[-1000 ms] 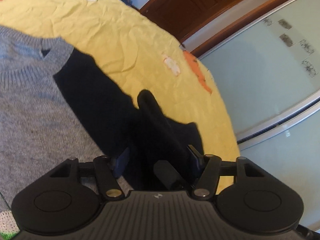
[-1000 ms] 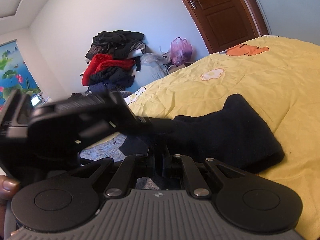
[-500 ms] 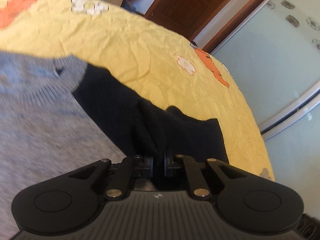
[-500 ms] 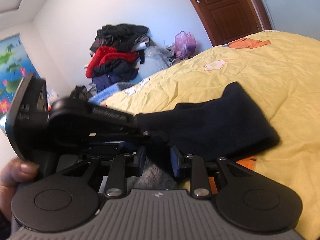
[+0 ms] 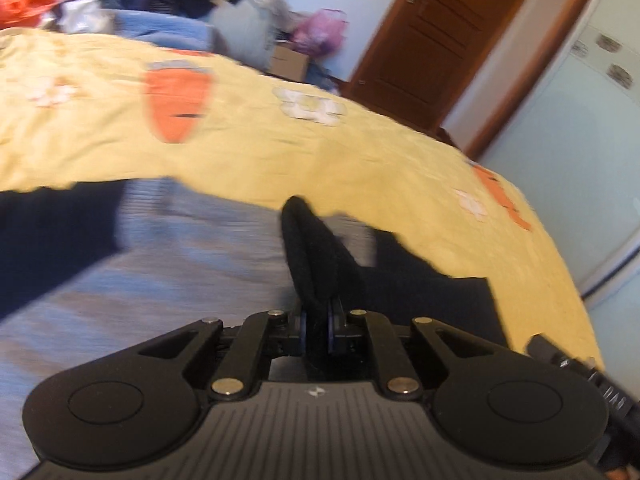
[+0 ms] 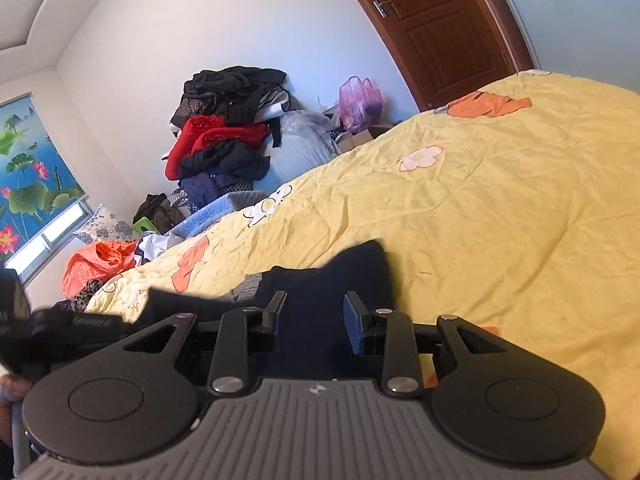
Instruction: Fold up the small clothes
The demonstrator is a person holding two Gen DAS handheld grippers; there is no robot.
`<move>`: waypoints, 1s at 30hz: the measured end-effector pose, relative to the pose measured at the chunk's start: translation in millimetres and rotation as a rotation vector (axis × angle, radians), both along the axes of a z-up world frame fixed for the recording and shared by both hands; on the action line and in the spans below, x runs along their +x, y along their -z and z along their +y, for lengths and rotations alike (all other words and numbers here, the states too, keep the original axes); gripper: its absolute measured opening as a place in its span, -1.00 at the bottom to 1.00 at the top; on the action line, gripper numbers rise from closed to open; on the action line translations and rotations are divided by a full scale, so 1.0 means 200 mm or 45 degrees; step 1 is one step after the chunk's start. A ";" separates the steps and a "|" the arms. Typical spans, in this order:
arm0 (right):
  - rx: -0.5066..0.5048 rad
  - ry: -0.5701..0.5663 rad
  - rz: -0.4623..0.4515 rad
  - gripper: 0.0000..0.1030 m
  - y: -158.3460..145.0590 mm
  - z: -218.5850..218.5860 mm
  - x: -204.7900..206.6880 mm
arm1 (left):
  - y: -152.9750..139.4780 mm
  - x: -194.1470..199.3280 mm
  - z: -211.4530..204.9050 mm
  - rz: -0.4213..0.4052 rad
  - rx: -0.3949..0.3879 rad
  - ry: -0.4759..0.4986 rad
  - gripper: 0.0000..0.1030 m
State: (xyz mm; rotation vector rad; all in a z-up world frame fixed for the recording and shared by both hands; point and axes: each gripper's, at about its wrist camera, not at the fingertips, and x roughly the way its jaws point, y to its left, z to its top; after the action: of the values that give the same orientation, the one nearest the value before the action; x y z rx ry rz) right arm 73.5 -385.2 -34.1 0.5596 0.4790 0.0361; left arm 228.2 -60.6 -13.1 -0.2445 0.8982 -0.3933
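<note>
A grey-blue knit sweater (image 5: 160, 264) with dark navy sleeves lies on the yellow bedspread (image 5: 360, 160). My left gripper (image 5: 316, 332) is shut on a raised fold of one dark sleeve (image 5: 316, 248), held over the sweater's body; this view is blurred by motion. The other dark sleeve (image 5: 52, 232) lies at the left. In the right wrist view my right gripper (image 6: 315, 316) is open, its pads apart above the dark sleeve (image 6: 352, 268) and not pressing on it. The left gripper's body (image 6: 72, 324) shows at that view's left edge, with part of a hand (image 6: 8, 392) below it.
A pile of clothes (image 6: 228, 128) leans on the far wall beside a purple bag (image 6: 360, 100) and an orange bag (image 6: 96, 264). A brown door (image 6: 436, 20) stands beyond the bed. Pale cabinet panels (image 5: 580, 120) run along the bed's right side.
My left gripper closed on the dark sleeve and carried it across over the grey sweater body. My right gripper went from shut to open and let the cloth go.
</note>
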 end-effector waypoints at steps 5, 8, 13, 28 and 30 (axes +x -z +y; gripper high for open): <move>-0.046 -0.045 0.036 -0.25 -0.01 0.09 0.13 | 0.04 0.00 0.25 0.034 0.035 -0.109 -0.83; -0.116 -0.096 0.064 -0.25 -0.01 0.18 0.20 | 0.06 -0.01 0.32 0.042 0.044 -0.131 -0.83; -0.212 -0.183 0.099 -0.25 -0.03 0.36 0.29 | 0.08 -0.03 0.38 0.047 0.042 -0.152 -0.83; -0.291 -0.191 0.209 -0.25 0.12 0.44 0.37 | 0.17 0.00 0.46 0.084 0.038 -0.145 -0.83; -0.317 -0.194 0.176 -0.25 0.14 0.44 0.36 | 0.18 -0.01 0.47 0.072 0.025 -0.151 -0.83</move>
State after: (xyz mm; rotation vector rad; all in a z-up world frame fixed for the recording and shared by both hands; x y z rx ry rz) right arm 144.6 -297.0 -61.7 0.2817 0.6498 0.0828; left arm 226.9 32.4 -48.5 -0.2902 0.9378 -0.2688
